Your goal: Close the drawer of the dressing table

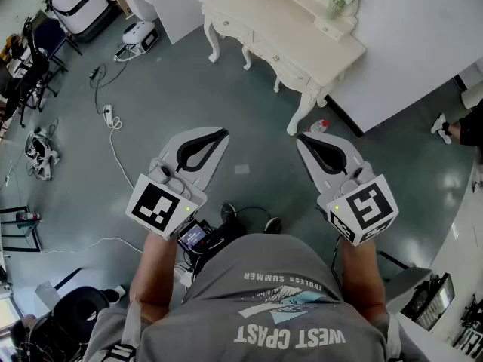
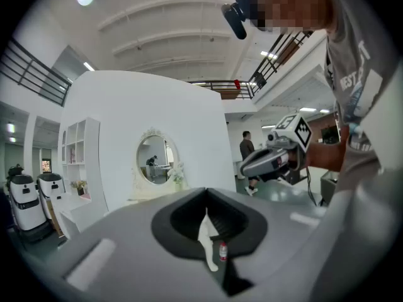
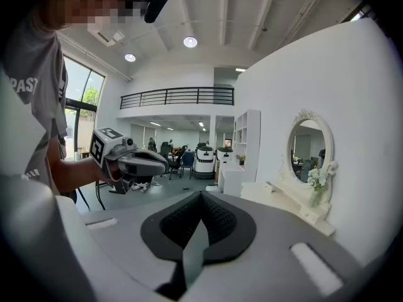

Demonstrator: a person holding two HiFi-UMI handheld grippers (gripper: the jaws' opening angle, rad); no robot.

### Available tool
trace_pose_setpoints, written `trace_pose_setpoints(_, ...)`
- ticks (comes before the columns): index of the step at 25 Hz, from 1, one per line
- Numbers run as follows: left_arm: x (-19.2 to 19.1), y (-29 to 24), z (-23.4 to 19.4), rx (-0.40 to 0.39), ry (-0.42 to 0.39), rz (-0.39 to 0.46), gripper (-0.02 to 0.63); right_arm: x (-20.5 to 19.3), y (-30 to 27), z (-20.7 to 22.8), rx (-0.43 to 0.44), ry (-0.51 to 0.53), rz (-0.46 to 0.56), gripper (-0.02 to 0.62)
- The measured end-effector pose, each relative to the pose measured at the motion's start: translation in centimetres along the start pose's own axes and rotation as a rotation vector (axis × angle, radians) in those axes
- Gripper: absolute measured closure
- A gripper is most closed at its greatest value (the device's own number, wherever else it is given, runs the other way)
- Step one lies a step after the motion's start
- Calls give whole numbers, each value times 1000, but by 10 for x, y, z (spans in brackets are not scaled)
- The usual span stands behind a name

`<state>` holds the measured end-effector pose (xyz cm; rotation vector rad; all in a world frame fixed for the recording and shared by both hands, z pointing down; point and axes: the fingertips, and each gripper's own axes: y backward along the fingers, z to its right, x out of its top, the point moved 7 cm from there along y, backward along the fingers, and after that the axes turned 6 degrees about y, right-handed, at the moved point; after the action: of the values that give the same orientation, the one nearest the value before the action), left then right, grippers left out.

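Note:
The cream dressing table (image 1: 294,47) stands against a white wall at the top of the head view, well ahead of both grippers. Its drawer fronts (image 1: 281,66) face me and look flush; I cannot make out an open one. My left gripper (image 1: 223,133) and right gripper (image 1: 301,136) are held side by side above the floor, both shut with nothing in them. The left gripper view looks over the shut left gripper (image 2: 206,191) to the table's oval mirror (image 2: 156,159). The right gripper view has that mirror (image 3: 308,150) to the right of the right gripper (image 3: 201,195).
A small red-capped bottle (image 1: 320,125) lies on the floor by the table's near leg. Cables and a power strip (image 1: 109,116) trail at the left. White machines (image 1: 79,2) and a white cabinet (image 1: 170,2) stand at the back left. Someone's shoe (image 1: 441,125) shows at the right.

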<state>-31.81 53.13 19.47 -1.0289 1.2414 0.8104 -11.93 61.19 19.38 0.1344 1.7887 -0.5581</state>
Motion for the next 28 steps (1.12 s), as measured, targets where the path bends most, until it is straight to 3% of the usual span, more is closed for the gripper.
trace_pose_setpoints(21,-12,49,-78,-35,-18,51,603,36,-64,-44,-62,13,-12,597)
trace_pose_setpoints(28,-16,68,-108,-31,11,70,603,55,-87,-52,-93,-27,18,595)
